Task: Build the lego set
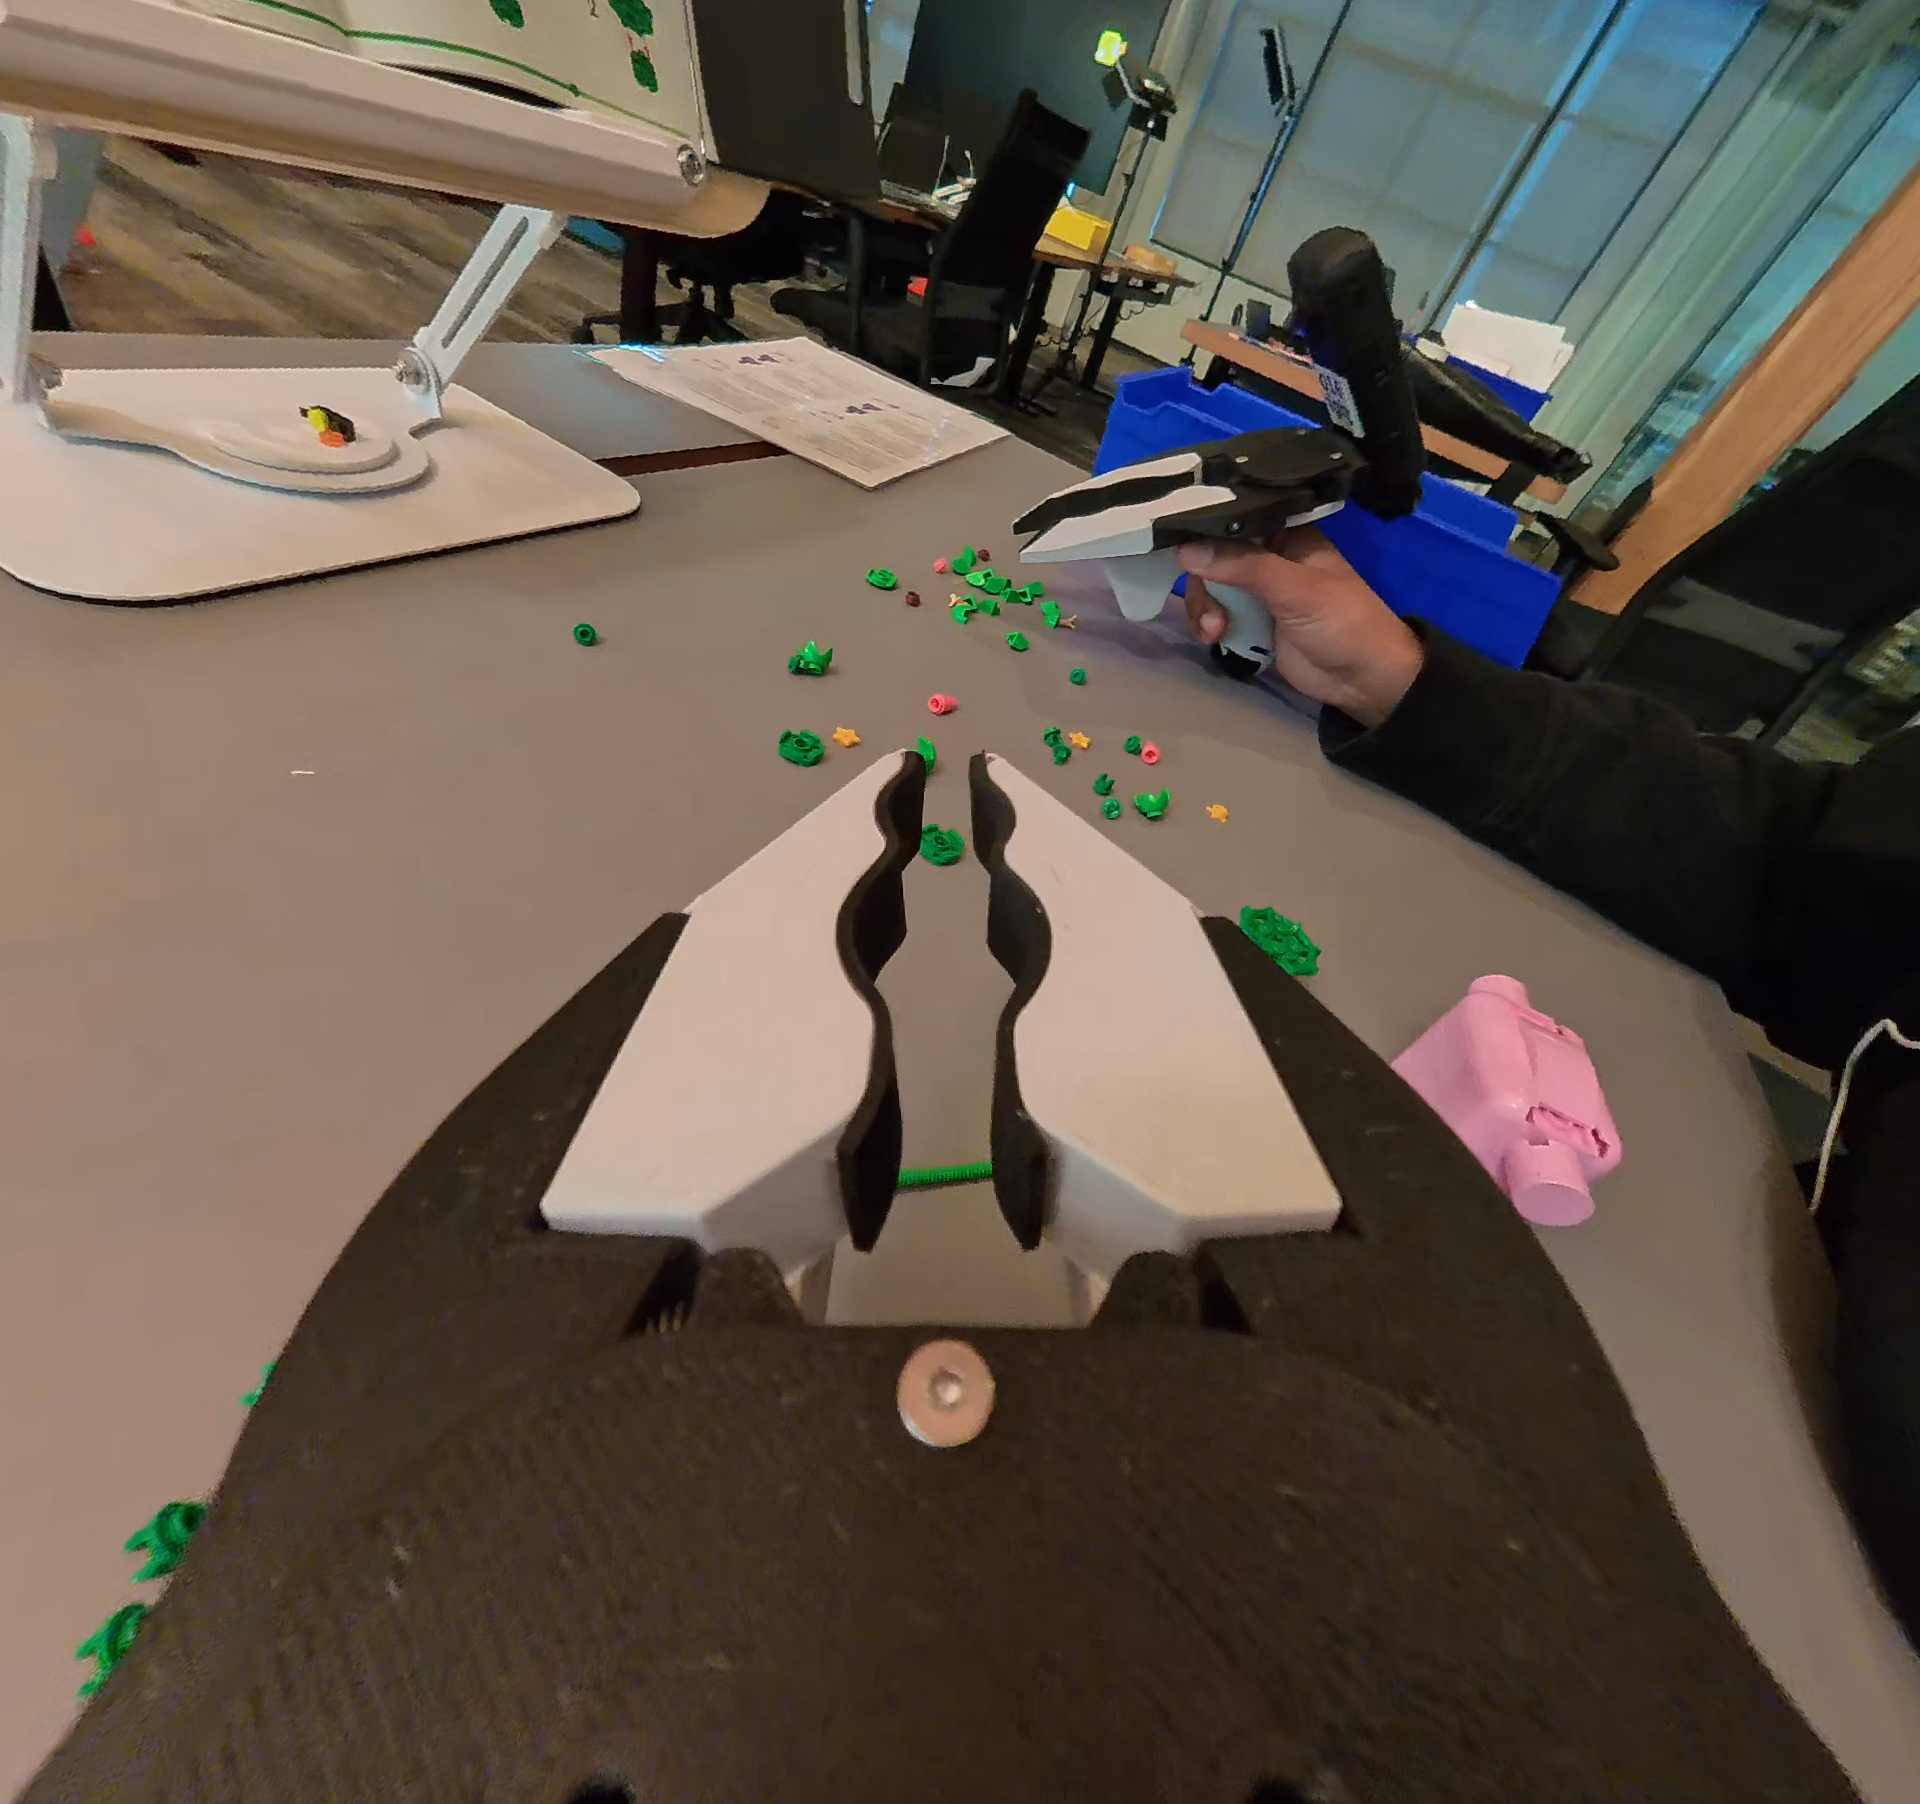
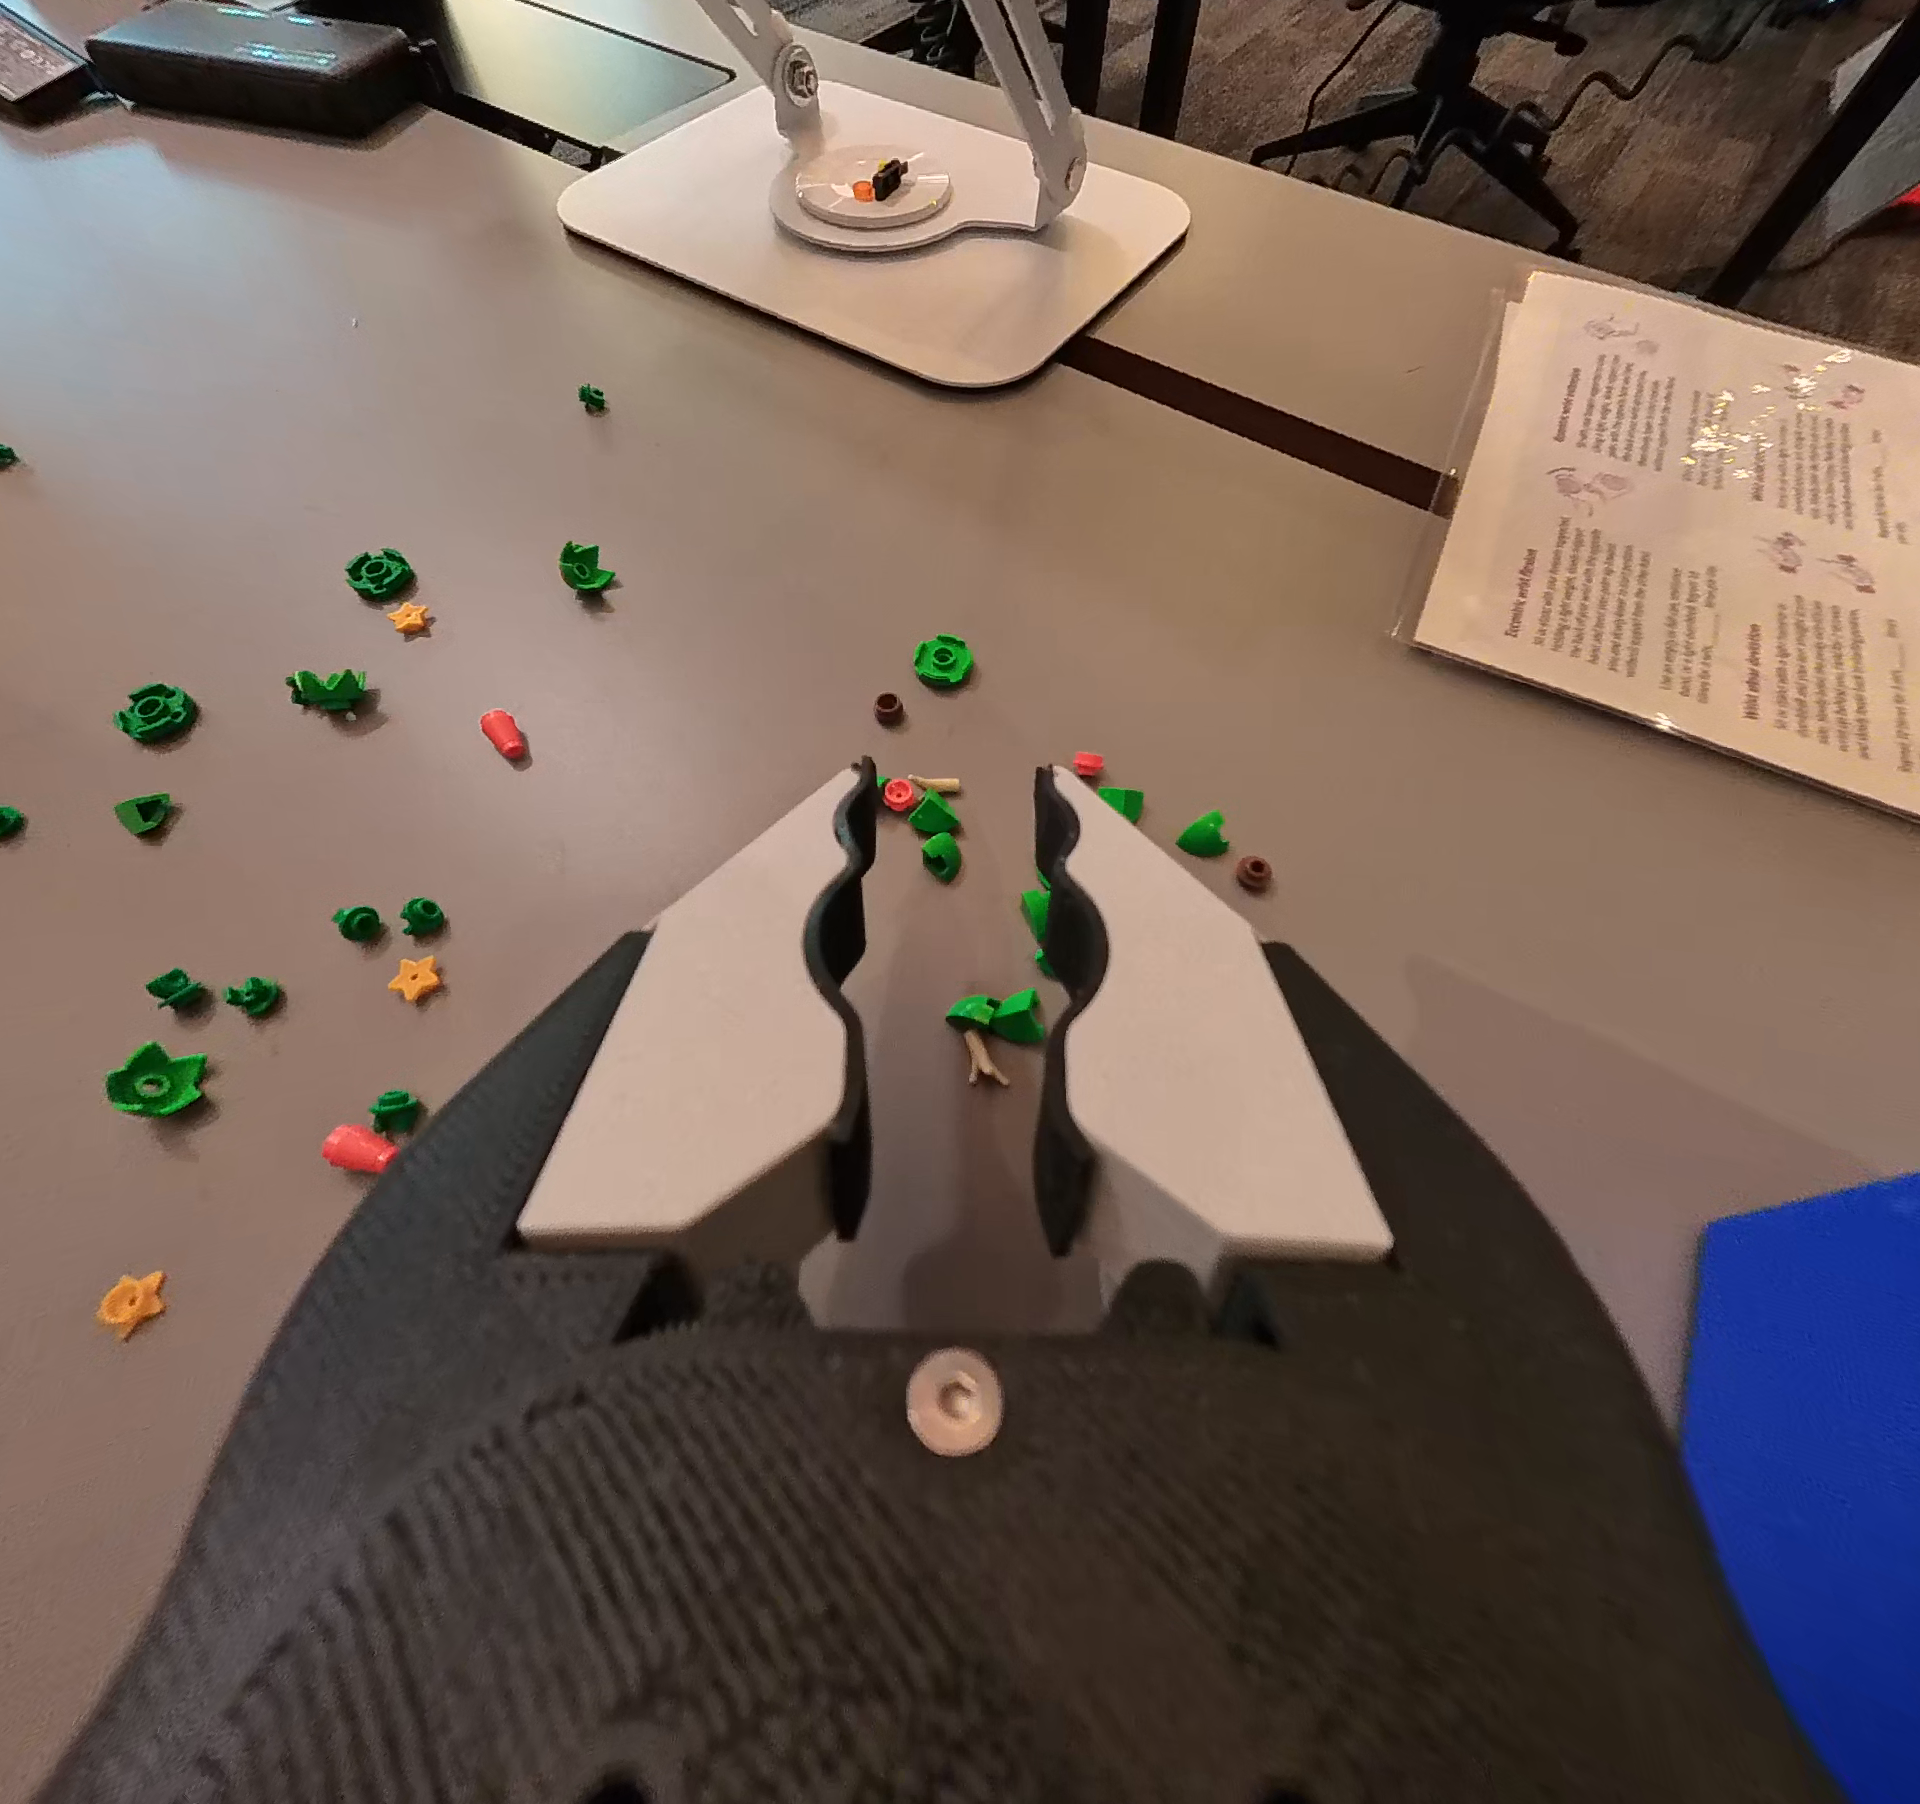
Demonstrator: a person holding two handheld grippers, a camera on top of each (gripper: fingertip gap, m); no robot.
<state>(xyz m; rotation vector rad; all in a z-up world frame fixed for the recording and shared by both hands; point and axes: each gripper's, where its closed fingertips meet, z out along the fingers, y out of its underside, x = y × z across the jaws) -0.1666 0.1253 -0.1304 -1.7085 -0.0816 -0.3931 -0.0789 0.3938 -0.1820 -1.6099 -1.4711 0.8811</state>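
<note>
While both tongs hang over the grey table (image 2: 1195,549) with nothing pinched, the loose lego pieces lie scattered ahead of them and the build looks barely begun. The right tongs (image 2: 951,778) are spread apart and hover right over the densest cluster of green leaf pieces (image 2: 932,812), which lies directly between and just past the tips; a pale twig piece (image 2: 982,1063) lies on the table under the gap, its long axis running roughly along the fingers. The left tongs (image 1: 948,762) stand only narrowly parted and empty, pointing toward that same cluster from farther off, so the right hand is judged the nearer one for a pick there. A green round piece (image 1: 940,845) shows on the table through the left gap. Counted in the right wrist view: three orange stars, two brown studs beside the cluster, two coral cones left of it, and well over a dozen green bits. A pink block (image 1: 1512,1094) sits apart, right of the left tongs. A white stand (image 2: 883,237) holding a few small pieces is beyond the cluster.
</note>
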